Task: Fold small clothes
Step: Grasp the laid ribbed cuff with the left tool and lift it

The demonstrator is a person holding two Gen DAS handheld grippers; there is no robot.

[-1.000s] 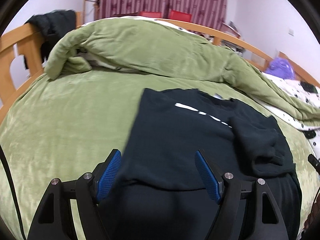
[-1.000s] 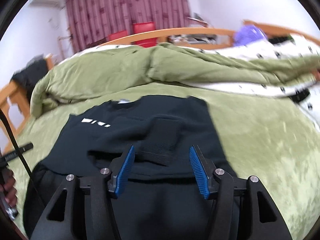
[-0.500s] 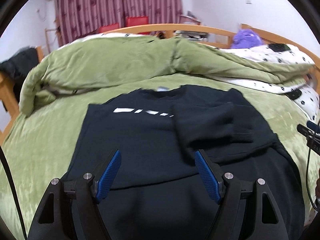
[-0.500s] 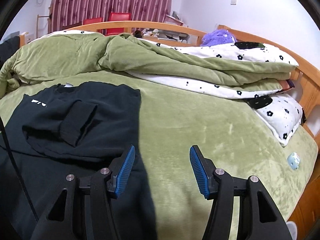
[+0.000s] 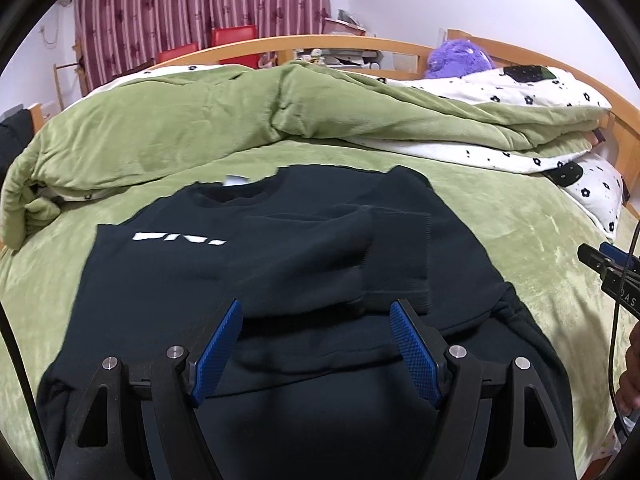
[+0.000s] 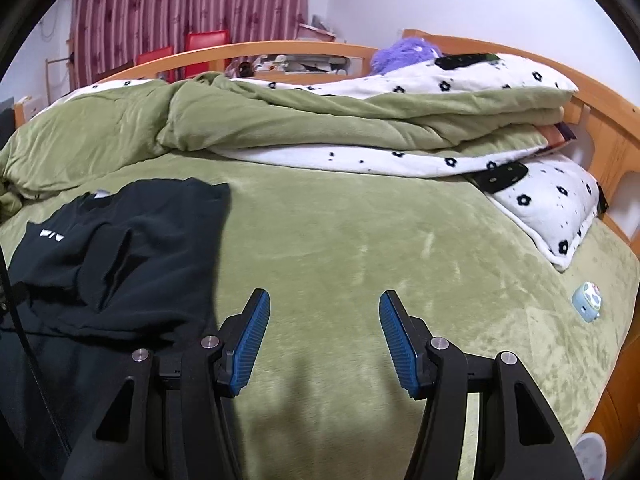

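A black sweatshirt (image 5: 168, 280) with a white chest print lies flat on the green bed, its right sleeve (image 5: 384, 256) folded across the chest. My left gripper (image 5: 316, 340) is open and empty, just above the sweatshirt's lower half. In the right wrist view the sweatshirt (image 6: 132, 248) lies at the left. My right gripper (image 6: 324, 332) is open and empty over bare green bedding to the right of the sweatshirt. The right gripper also shows at the right edge of the left wrist view (image 5: 608, 264).
A rumpled green duvet (image 5: 200, 128) and a white flowered quilt (image 6: 440, 92) are piled along the back. A flowered pillow (image 6: 556, 208) and a small blue object (image 6: 586, 302) lie at the right. A wooden bed rail (image 6: 608, 128) bounds the bed.
Both grippers have swung to the right. The left now faces the sweatshirt's middle; the right has left the sweatshirt and is over bare bedding. Both stayed open.
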